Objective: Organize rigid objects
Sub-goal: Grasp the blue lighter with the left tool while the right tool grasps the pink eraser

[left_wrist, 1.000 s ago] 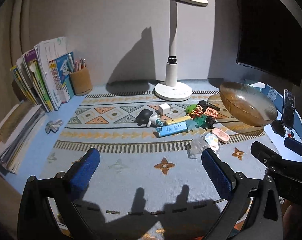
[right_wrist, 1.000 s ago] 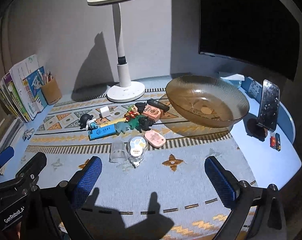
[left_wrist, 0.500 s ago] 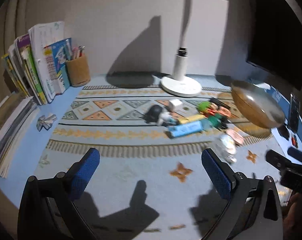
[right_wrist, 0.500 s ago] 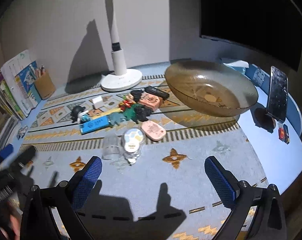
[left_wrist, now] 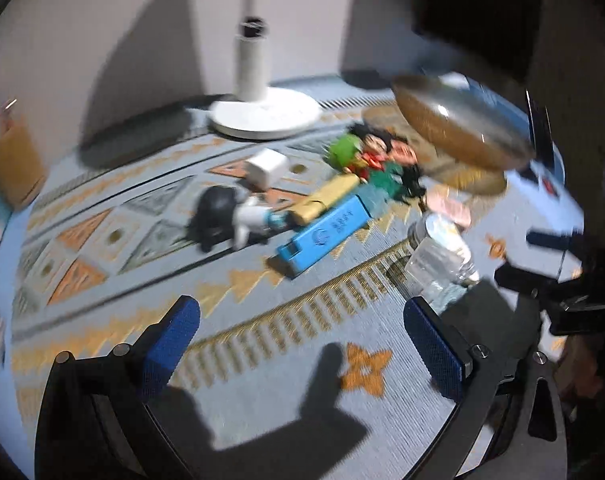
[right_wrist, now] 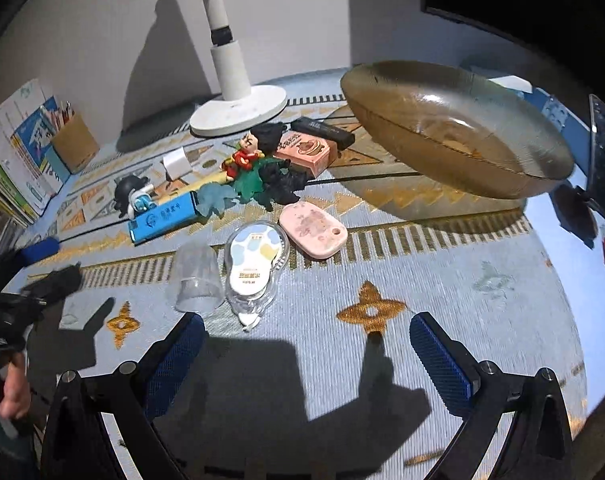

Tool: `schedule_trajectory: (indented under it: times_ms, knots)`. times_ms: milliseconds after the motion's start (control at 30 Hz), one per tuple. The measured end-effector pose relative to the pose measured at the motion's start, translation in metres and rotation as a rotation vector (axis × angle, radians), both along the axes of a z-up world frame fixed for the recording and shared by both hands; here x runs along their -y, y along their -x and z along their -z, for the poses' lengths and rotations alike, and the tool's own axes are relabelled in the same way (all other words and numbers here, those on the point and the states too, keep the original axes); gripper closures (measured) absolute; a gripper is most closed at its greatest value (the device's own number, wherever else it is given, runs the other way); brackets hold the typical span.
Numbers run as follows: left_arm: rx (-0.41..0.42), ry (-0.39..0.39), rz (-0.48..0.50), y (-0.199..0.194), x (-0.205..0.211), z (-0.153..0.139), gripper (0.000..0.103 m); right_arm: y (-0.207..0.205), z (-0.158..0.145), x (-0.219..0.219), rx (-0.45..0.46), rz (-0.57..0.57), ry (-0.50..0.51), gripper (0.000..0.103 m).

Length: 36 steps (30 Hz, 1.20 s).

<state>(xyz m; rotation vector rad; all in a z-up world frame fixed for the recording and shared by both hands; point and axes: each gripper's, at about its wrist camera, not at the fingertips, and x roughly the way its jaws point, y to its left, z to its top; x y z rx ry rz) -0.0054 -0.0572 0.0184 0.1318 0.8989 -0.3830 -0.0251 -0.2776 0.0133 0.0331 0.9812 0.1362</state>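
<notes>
1. Right wrist view, far left: a stack of books (right_wrist: 6, 168) stands against the wall, with a brown pen holder (right_wrist: 72, 142) just beside it.
2. The left gripper (left_wrist: 302, 340) shows in its own view with both blue pads wide apart and nothing between them; its picture is blurred.
3. On the patterned mat (right_wrist: 422, 312) a black-and-white figurine (right_wrist: 132, 194) lies near a small white cube (right_wrist: 176, 164).
4. Just in front of them lies a blue rectangular case (right_wrist: 164, 218), touching a pale blue-green toy (right_wrist: 216, 198).
5. A clear plastic cup (right_wrist: 196, 276) lies on its side, touching a clear pack with a white and blue card (right_wrist: 254, 262).
6. The white lamp base (right_wrist: 238, 114) stands behind the pile, near the wall.
7. A red-and-black doll figure (right_wrist: 248, 154) lies on green and black toys in the middle of the heap.
8. A pink rounded case (right_wrist: 312, 230) lies just right of the clear pack; a pink box (right_wrist: 306, 152) and a black bar (right_wrist: 322, 130) lie behind it.
9. The right gripper (right_wrist: 306, 352) hangs over bare mat in front of the pile, jaws wide and closing slightly, with nothing between them.
10. An amber glass bowl (right_wrist: 534, 160) stands right of the heap, empty.
11. A phone on a stand (right_wrist: 602, 156) is at the far right edge.
</notes>
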Motion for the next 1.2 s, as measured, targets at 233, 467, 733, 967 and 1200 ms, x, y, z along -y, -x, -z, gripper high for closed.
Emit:
schedule_trajectory:
  times_ms: [233, 467, 733, 967, 1200]
  knots:
    - [-0.057, -0.060, 0.077, -0.043, 0.018, 0.026, 0.020, -0.029, 0.018, 0.027, -0.048, 0.017, -0.039, 0.032]
    - [-0.072, -0.031, 0.116, -0.059, 0.020, 0.028, 0.020, -0.052, 0.021, 0.022, -0.026, -0.062, 0.027, 0.034]
    - [-0.044, -0.076, 0.152, -0.063, 0.043, 0.031, 0.050, -0.076, 0.025, 0.005, 0.008, -0.135, 0.073, 0.041]
    - [-0.047, -0.065, 0.111, -0.051, 0.046, 0.028, 0.073, -0.064, 0.025, -0.005, 0.028, -0.178, 0.065, 0.061]
    - [-0.091, 0.003, -0.025, -0.011, 0.019, 0.027, 0.081, -0.028, 0.021, 0.019, 0.001, -0.107, 0.046, 0.061]
